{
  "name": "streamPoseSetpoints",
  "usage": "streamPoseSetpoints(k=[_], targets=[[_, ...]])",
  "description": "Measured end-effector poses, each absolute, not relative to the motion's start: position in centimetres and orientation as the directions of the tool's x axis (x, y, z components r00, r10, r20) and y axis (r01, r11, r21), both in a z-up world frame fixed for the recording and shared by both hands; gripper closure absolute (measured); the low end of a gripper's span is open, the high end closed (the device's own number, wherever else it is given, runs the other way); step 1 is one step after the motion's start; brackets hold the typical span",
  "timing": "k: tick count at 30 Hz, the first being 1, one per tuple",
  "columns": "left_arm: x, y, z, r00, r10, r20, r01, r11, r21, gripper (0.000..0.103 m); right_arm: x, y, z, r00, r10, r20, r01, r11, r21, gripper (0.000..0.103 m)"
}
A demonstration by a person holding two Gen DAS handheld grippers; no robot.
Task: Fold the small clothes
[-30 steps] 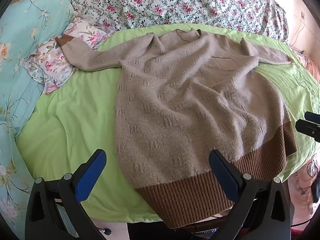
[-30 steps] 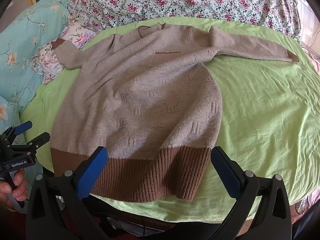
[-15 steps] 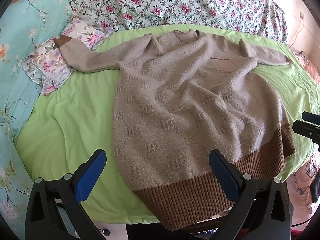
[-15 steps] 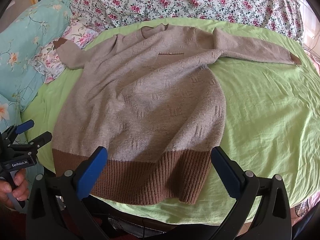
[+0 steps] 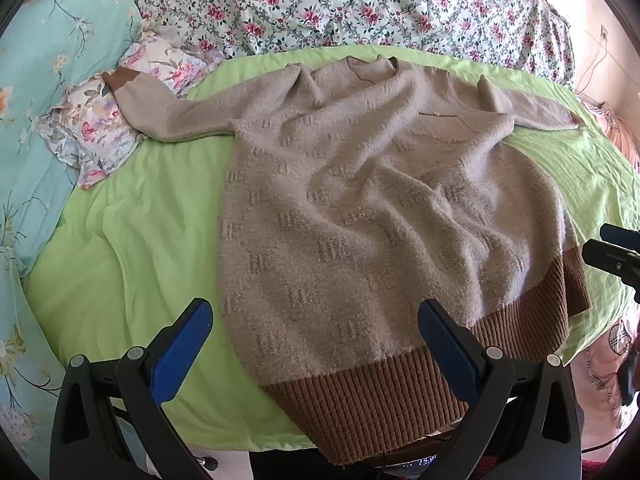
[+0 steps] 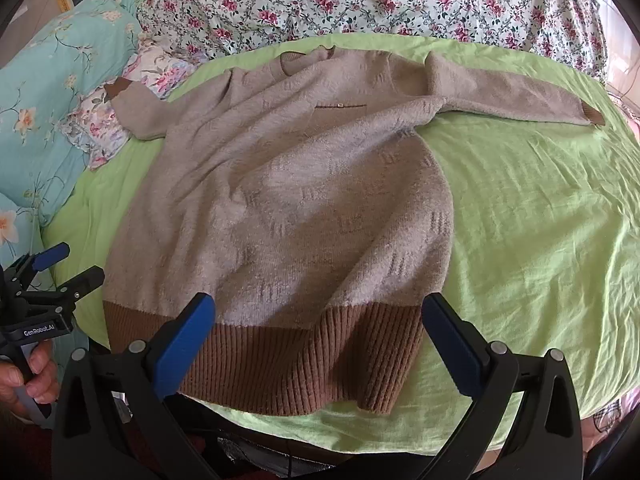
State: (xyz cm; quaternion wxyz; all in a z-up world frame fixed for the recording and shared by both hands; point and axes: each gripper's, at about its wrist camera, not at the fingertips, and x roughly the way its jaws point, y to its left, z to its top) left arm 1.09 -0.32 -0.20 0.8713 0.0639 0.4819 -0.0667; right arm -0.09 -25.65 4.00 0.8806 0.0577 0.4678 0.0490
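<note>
A beige knit sweater (image 5: 360,220) with a brown ribbed hem (image 5: 380,400) lies spread face up on a green sheet (image 5: 132,240), sleeves out to both sides. It also shows in the right wrist view (image 6: 288,200). My left gripper (image 5: 316,340) is open and empty, hovering over the hem's left part near the bed's front edge. My right gripper (image 6: 320,340) is open and empty above the hem (image 6: 288,364). The left gripper also shows at the left edge of the right wrist view (image 6: 60,268). The right gripper's tips show at the right edge of the left wrist view (image 5: 612,248).
A floral quilt (image 5: 360,4) lies across the back of the bed. A turquoise floral pillow (image 5: 44,80) and a small floral cloth (image 5: 100,128) lie at the left, under the left sleeve cuff (image 5: 120,78). The right sleeve cuff (image 6: 592,116) reaches the right side of the sheet (image 6: 540,220).
Both grippers have edged slightly forward and lower toward the hem. The sweater has not moved. Both stay open.
</note>
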Motion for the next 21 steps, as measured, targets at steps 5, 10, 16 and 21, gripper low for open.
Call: streamPoseSetpoints(k=[5,10,16,21], targets=[[2.0,-0.2,-0.7,0.540,-0.064,-0.839,0.184,0.982,0.043,0.000,0.8,-25.8,3.5,0.537,0.147,-0.831,-0.033,0.988,0.154,0.000],[4.1,-0.3,-0.8,0.558,-0.064,-0.827,0.192,0.980,0.054,0.000,2.8,-25.9,3.4,0.514,0.163,-0.842,-0.051,0.986,0.160,0.000],[9.0,-0.2,-0.4,0.578,-0.067,-0.813,0.220,0.972,0.077,0.000,7.2,-26.7,3.6,0.527,0.219,-0.821,-0.087,0.975,0.204,0.000],[15.3,-0.5,0.5,0.619,-0.054,-0.783,0.277,0.949,0.153,0.000,12.3,-28.0,3.8,0.533,0.241,-0.811,-0.120,0.970,0.210,0.000]])
